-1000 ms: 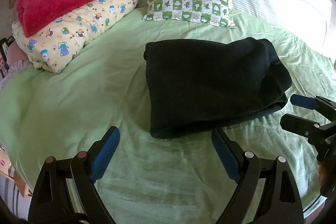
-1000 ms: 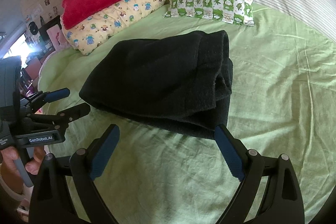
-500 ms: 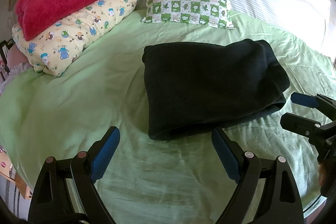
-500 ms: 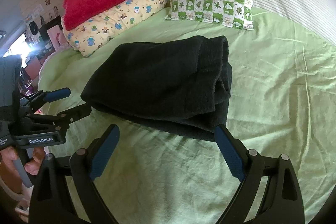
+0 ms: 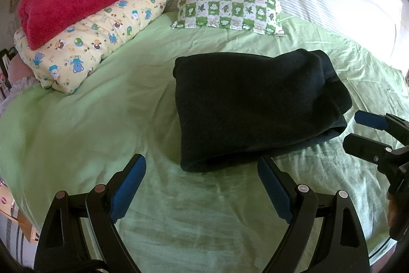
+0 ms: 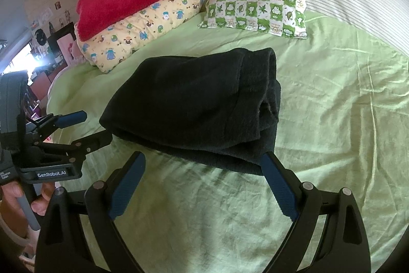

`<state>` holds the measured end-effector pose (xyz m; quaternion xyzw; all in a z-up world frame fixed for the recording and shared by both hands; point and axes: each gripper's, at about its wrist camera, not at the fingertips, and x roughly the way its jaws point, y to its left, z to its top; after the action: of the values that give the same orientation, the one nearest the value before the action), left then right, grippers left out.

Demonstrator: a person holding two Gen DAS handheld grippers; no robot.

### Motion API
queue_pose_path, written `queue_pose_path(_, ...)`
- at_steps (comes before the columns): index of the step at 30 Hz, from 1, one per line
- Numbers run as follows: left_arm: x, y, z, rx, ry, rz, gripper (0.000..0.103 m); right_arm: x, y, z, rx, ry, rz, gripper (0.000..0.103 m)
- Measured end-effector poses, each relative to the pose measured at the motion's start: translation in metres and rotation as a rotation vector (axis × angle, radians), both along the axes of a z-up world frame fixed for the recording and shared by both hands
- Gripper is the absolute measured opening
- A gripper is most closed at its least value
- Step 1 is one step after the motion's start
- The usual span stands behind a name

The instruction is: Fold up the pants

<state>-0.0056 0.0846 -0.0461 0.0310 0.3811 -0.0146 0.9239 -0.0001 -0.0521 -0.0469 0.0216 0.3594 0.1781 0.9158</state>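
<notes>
Dark pants [image 5: 255, 104] folded compact on green bed [image 5: 89, 119]; both grippers, left [image 5: 202, 186] and right [image 6: 204, 186], jaws wide, empty, near; likely only tidying left.

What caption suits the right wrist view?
Open right claw hovers before folded black pants on a green bedsheet.

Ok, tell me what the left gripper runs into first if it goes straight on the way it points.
Most likely the near edge of the folded black pants. The open left gripper points over bare green sheet at that edge; depth is hard to judge.
</notes>
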Motion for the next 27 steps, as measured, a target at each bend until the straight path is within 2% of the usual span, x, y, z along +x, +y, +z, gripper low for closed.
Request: queue_pose_path(27, 0.012, 0.002, 0.015, 0.01, -0.032, 0.026, 0.09, 0.007, 0.003, 0.015, 0.008, -0.037, 0.006, 0.092)
